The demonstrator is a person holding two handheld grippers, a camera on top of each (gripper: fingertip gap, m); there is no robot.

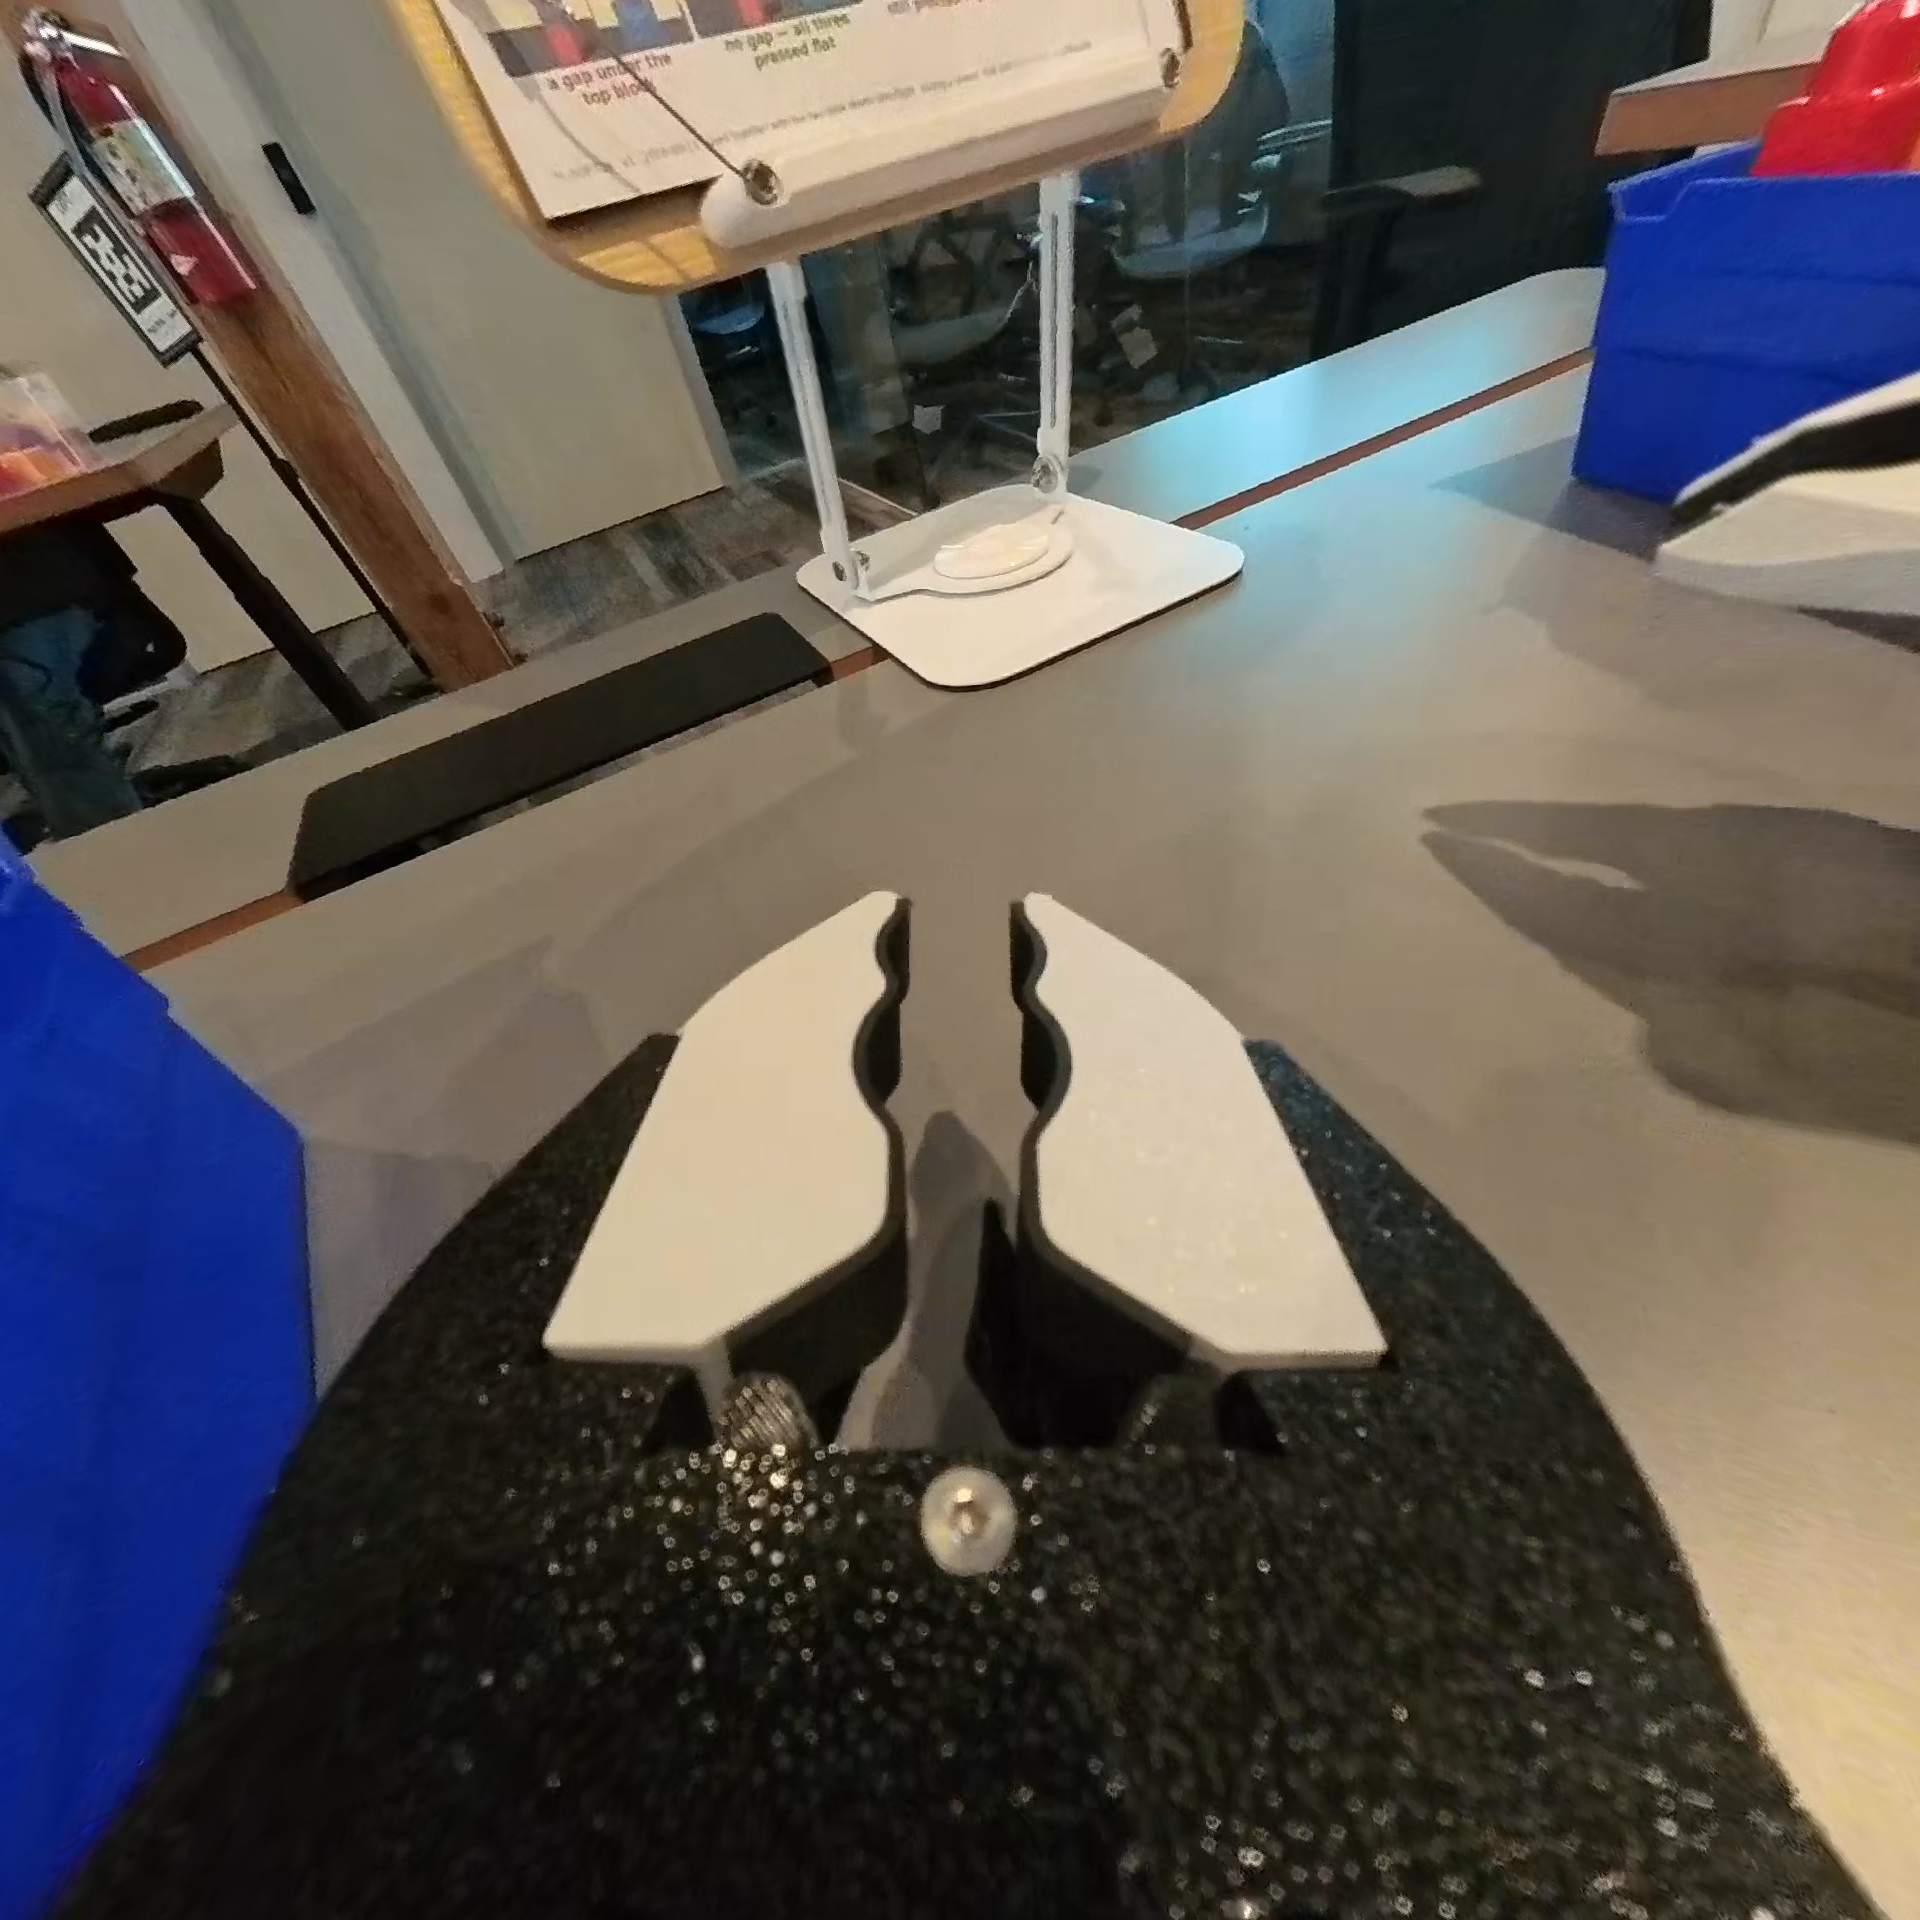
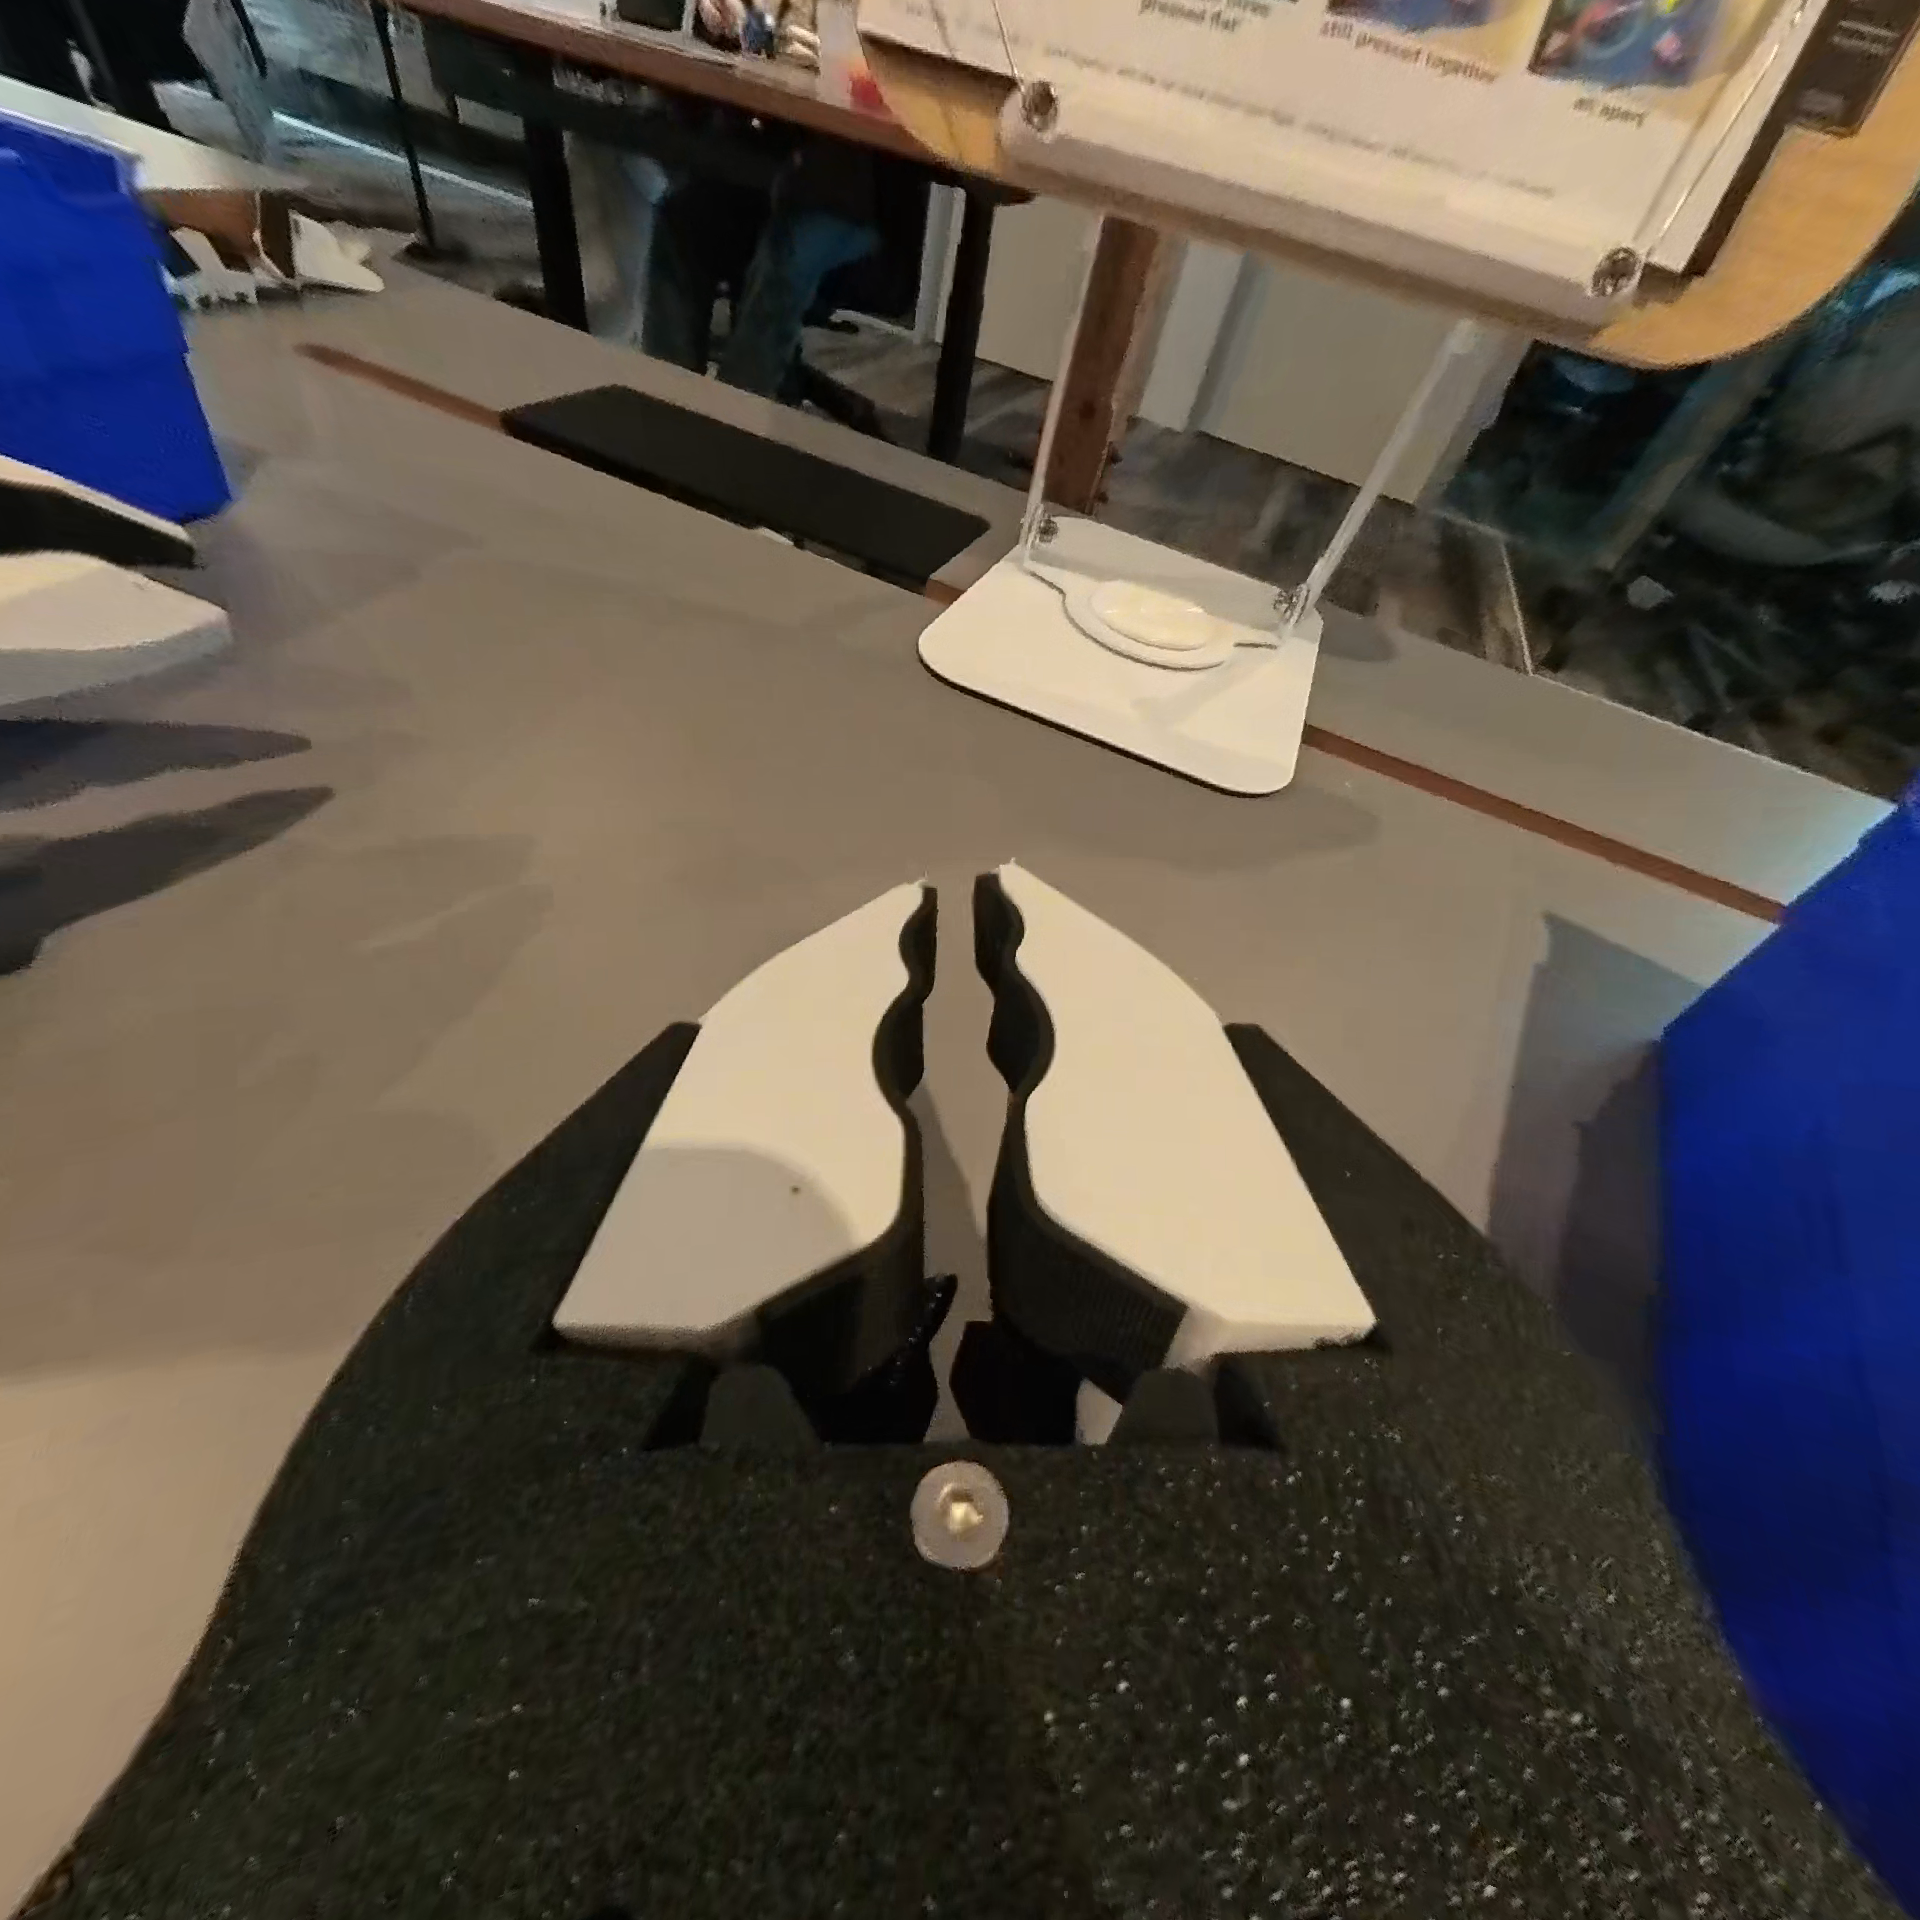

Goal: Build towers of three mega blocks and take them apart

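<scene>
My left gripper hovers low over the grey table, empty, its fingertips a narrow gap apart. My right gripper is also empty over the table, its tips almost touching. A red mega block sticks out of a blue bin at the far right of the left wrist view. No loose block lies on the table between the grippers. One finger of the right gripper shows at the right edge of the left wrist view, and one finger of the left gripper shows at the left edge of the right wrist view.
A second blue bin stands close on the left. In the right wrist view blue bins sit at the far left and near right. A sign stand with a white base and a black pad line the far edge. Spacing between my two grippers at the tips: around 20 cm. The right tips stand about 25 cm off the red mega block.
</scene>
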